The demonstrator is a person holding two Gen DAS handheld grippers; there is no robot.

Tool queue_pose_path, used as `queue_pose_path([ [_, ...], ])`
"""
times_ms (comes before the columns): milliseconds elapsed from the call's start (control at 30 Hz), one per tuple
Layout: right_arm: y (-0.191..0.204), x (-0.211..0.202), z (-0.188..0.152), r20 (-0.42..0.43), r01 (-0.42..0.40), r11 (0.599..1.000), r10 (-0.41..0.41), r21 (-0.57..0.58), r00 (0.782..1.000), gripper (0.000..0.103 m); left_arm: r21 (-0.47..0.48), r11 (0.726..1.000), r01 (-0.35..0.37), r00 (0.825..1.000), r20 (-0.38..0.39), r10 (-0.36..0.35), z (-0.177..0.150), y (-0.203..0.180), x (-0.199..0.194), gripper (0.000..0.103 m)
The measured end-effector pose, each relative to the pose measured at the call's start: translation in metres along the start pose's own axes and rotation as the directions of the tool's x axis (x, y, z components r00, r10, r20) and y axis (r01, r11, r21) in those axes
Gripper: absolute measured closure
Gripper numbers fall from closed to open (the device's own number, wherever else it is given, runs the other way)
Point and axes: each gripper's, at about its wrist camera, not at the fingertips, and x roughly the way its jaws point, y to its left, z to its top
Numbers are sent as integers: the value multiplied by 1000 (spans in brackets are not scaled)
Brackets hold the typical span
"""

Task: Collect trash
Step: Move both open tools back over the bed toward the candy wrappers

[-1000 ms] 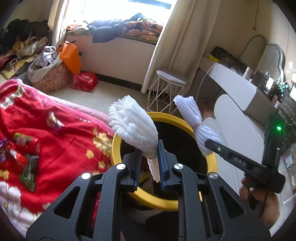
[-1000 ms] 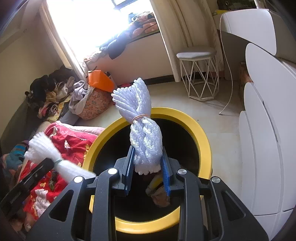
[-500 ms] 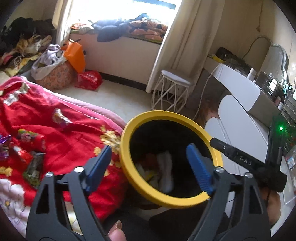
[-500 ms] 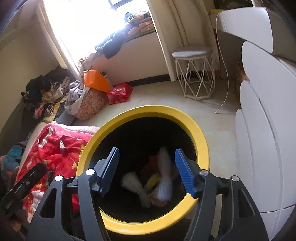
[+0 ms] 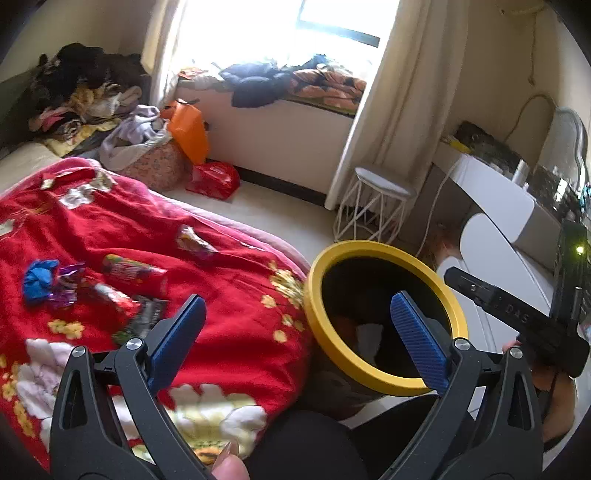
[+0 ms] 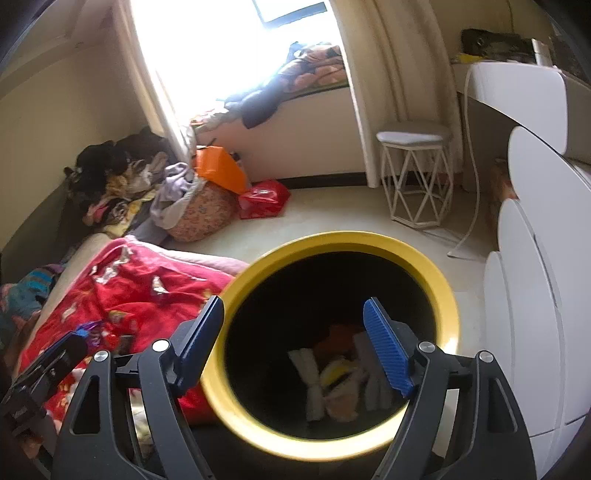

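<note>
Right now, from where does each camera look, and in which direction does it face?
Left wrist: sits on the left gripper, open, facing the red blanket with wrappers and the yellow-rimmed bin; a fingertip and the right gripper show.
Right wrist: sits on the right gripper, open, looking down into the bin at the dropped trash; the left gripper's edge shows.
Both share bin, blanket, white stool and window.

Window [image 5: 295, 33] glare blown out; fisheye edges dark, warped.
</note>
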Motion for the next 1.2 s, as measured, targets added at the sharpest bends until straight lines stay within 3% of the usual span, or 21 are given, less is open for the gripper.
queue_pose_path([
  [467, 73, -7, -12, -11, -99, 988, 98, -118, 995, 25, -54, 995, -87, 993, 70, 91, 5, 57, -45, 11],
  [1200, 161, -1, -40, -78, -223, 943, 210, -246, 975, 25, -157, 965, -207, 963, 140, 230, 3, 133, -91, 11],
])
